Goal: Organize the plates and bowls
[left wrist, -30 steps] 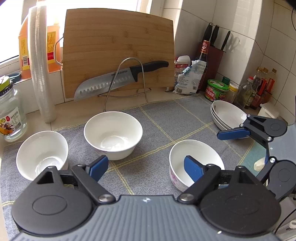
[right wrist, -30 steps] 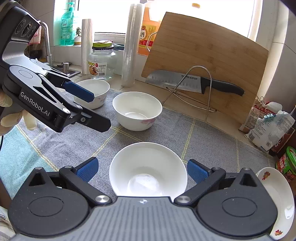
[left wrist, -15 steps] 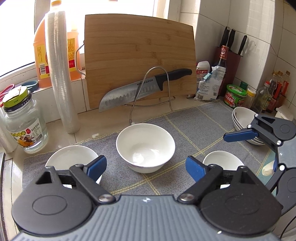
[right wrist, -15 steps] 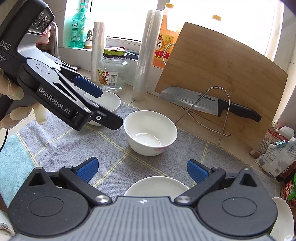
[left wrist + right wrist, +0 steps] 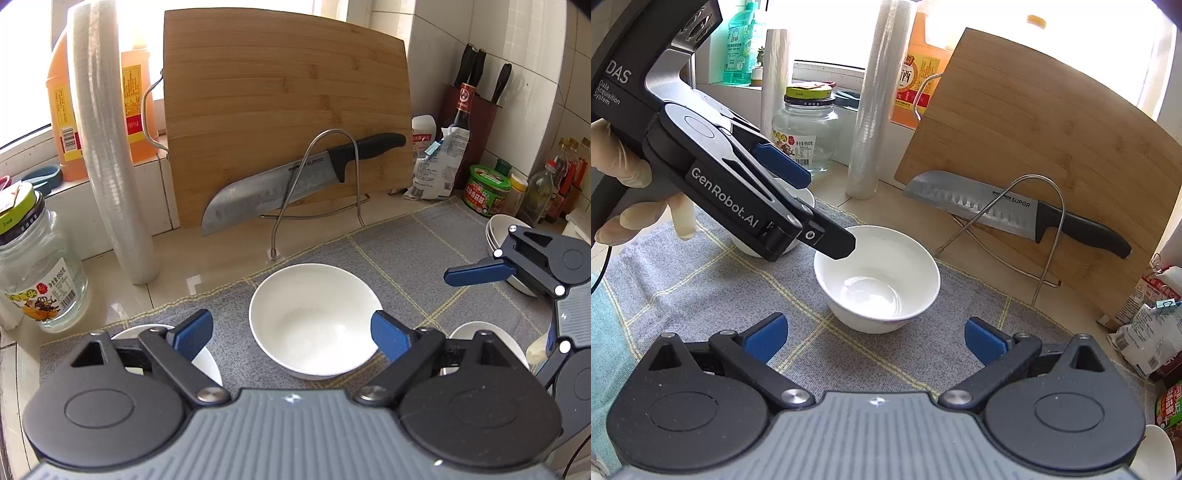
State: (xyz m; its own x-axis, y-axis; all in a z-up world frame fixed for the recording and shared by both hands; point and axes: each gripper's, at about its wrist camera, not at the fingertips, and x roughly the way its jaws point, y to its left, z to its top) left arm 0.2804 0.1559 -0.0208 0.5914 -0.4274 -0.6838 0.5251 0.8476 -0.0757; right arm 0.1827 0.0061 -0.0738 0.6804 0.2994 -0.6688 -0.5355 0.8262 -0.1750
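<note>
Between the spread, empty-handed fingers of the left gripper sits an empty white bowl on the grey mat, while the right gripper, likewise agape, hovers nearby.

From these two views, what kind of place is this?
Most likely a home kitchen counter: a knife rests on a wire rack before a cutting board, a knife block stands by tiled walls, and bowls sit on a cloth.
</note>
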